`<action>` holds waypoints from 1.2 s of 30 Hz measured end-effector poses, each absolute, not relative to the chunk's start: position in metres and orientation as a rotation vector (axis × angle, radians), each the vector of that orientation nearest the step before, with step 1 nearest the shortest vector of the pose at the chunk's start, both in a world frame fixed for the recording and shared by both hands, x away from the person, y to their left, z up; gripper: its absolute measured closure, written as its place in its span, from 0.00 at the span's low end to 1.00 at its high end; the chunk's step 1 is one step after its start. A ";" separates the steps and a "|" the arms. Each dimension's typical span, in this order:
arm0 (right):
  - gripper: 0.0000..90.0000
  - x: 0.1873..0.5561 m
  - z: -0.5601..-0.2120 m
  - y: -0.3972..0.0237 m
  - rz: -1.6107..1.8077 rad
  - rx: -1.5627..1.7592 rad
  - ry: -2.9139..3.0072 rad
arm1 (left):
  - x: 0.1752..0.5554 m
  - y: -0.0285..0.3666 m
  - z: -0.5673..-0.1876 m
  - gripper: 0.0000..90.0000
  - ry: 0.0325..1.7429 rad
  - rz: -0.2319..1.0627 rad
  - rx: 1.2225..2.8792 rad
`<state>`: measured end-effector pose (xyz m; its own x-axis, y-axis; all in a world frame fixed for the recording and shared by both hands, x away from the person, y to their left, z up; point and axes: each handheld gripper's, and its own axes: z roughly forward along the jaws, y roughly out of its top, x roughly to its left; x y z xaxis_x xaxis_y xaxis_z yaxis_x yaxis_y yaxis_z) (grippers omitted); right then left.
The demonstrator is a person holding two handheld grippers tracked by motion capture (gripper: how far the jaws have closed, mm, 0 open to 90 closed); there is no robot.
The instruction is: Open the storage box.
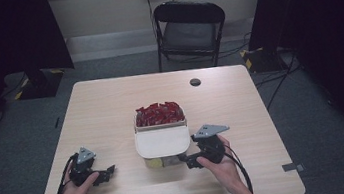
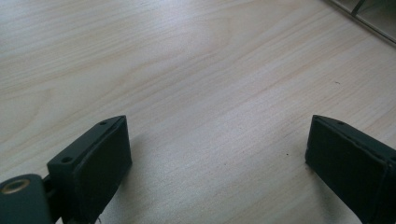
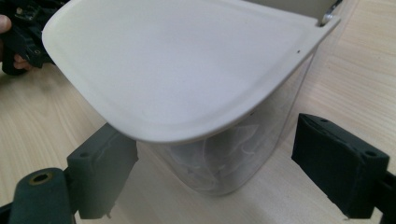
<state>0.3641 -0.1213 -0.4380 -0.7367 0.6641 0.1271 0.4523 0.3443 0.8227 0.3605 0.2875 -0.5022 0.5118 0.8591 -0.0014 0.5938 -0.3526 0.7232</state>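
Two grippers low over the table (image 1: 110, 100), one on each side of a clear container (image 3: 233, 158) with a white half-lid (image 1: 162, 141); red packets (image 1: 159, 113) heaped in its uncovered far half. Left gripper (image 2: 217, 154): jaws wide apart over bare wood, nothing between them. Right gripper (image 3: 215, 172): jaws likewise apart, flanking the container's rounded near corner beneath the lid's rim, pads not touching it. Best practice, judged from this pose: advance level, keep both pads clear of the overhanging rim, close squarely on the wall, steady from the left.
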 end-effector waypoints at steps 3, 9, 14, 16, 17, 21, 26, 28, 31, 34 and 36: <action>0.15 0.363 -0.435 -0.121 1.346 1.003 2.370 | 0.360 0.288 -0.502 0.07 1.182 0.505 2.078; 0.15 0.364 -0.433 -0.120 1.346 1.013 2.373 | 0.360 0.288 -0.502 0.07 1.182 0.505 2.079; 0.15 0.363 -0.429 -0.120 1.364 1.012 2.343 | 0.360 0.288 -0.502 0.07 1.182 0.504 2.078; 0.15 0.364 -0.427 -0.119 1.366 1.012 2.346 | 0.360 0.288 -0.502 0.07 1.181 0.504 2.078; 0.15 0.364 -0.427 -0.119 1.362 1.015 2.349 | 0.360 0.287 -0.502 0.07 1.182 0.504 2.078; 0.15 0.366 -0.427 -0.119 1.363 1.025 2.364 | 0.360 0.287 -0.502 0.07 1.182 0.505 2.078; 0.15 0.366 -0.423 -0.119 1.368 1.028 2.342 | 0.360 0.287 -0.502 0.07 1.182 0.504 2.078; 0.15 0.367 -0.421 -0.119 1.376 1.024 2.338 | 0.360 0.287 -0.502 0.07 1.182 0.504 2.078; 0.15 0.369 -0.418 -0.119 1.379 1.024 2.340 | 0.360 0.288 -0.502 0.07 1.182 0.504 2.078; 0.15 0.370 -0.415 -0.119 1.383 1.024 2.334 | 0.360 0.287 -0.502 0.07 1.182 0.504 2.078; 0.15 0.370 -0.414 -0.119 1.389 1.024 2.326 | 0.360 0.287 -0.502 0.07 1.182 0.505 2.078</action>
